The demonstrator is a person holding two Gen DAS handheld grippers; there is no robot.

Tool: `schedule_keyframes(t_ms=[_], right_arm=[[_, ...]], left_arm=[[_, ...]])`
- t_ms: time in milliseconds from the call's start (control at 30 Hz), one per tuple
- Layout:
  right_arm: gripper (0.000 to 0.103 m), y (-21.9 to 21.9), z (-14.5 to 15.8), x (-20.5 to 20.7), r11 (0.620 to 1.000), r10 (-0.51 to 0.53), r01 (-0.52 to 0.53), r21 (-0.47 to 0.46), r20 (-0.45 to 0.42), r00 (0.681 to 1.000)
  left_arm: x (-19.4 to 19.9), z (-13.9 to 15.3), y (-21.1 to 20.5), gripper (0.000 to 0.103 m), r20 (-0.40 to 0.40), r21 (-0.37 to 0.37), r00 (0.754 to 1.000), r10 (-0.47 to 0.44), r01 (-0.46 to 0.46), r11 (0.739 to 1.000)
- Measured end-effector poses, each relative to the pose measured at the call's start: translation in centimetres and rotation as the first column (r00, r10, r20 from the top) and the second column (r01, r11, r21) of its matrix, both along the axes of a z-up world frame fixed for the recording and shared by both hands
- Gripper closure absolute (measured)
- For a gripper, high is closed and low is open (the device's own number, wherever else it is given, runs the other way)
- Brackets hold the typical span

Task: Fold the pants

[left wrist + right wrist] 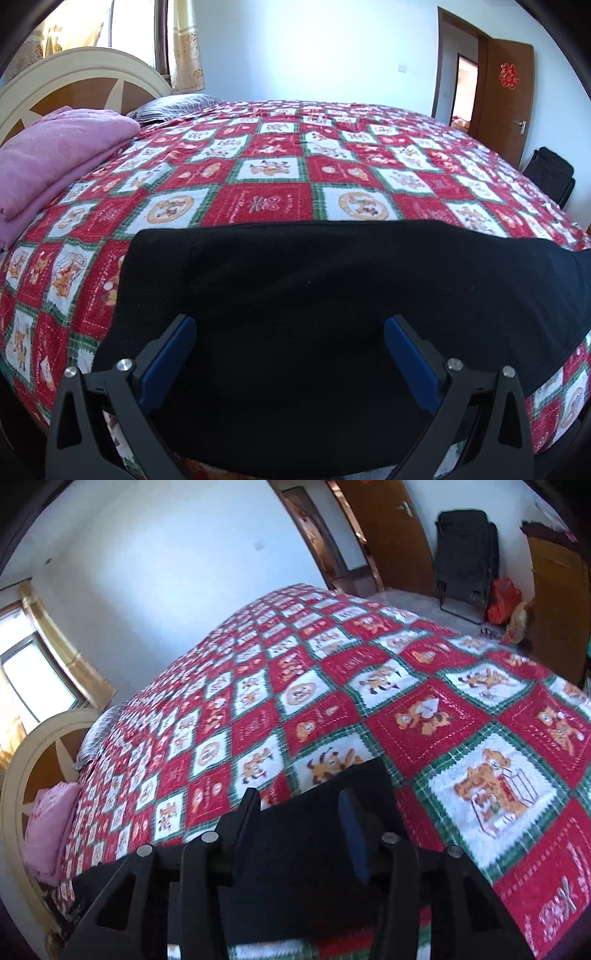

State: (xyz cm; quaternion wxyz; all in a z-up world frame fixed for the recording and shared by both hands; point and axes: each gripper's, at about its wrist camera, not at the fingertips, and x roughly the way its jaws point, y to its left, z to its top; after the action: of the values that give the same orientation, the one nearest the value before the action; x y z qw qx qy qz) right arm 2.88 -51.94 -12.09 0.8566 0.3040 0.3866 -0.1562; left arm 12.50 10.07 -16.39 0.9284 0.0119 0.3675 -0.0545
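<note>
One pair of black pants (332, 295) lies flat on my bed's near edge. My left claw (290, 328) and right claw (299, 801) both hover released above it. One pink blanket (51, 155) sits by the headboard (74, 70).

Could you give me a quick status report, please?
Left gripper open above black pants. Right gripper open, pants beneath. Pants flat on bedspread. Nothing obstructing.

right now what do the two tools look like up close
Both match: the left tool and right tool each have black angular plastic arms with triangular cut-outs, round silver bolts at the joints, and blue pads lining the fingers' inner faces. No cables, markings or sleeves show.
</note>
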Motion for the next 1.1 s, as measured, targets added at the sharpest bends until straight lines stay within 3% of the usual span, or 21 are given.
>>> schedule_keyframes(t_ms=[33,100,167,433,800,1033,1100], right_arm=[[0.056,-0.9,-1.5,0.3,0.999,-0.041,0.041,0.008,-0.06,0.997],[0.056,-1.9,-3.0,0.2,0.996,-0.051,0.055,0.065,-0.058,0.997],[0.056,-2.2,-2.6,-0.4,0.994,-0.059,0.061,0.094,-0.021,0.998],[0.056,-1.2,0.2,-4.3,0.995,-0.083,0.078,0.064,0.077,0.994],[0.056,-0.7,0.3,-9.7,0.995,-0.094,0.092,0.032,0.071,0.993],[0.057,-1.4,0.6,-8.8,0.996,-0.084,0.082,0.025,0.087,0.993],[0.057,-1.6,0.2,-8.1,0.996,-0.091,0.09,0.017,0.054,0.994]], left_arm=[[0.0,-0.1,0.0,0.0,-0.002,0.001,1.0,0.0,0.0,1.0],[0.1,-0.2,0.0,0.0,-0.006,0.002,1.0,0.0,0.0,1.0],[0.2,-0.3,-0.1,0.0,-0.006,0.0,1.0,-0.003,0.003,1.0],[0.2,0.1,-0.3,0.0,-0.013,-0.015,1.0,-0.009,0.009,1.0],[0.1,0.6,-0.4,0.0,-0.007,-0.003,1.0,-0.01,0.01,1.0],[0.1,0.4,1.1,0.0,0.007,0.029,0.999,0.033,-0.033,0.999],[0.1,0.4,1.5,0.0,0.008,0.018,0.999,0.045,-0.045,0.999]])
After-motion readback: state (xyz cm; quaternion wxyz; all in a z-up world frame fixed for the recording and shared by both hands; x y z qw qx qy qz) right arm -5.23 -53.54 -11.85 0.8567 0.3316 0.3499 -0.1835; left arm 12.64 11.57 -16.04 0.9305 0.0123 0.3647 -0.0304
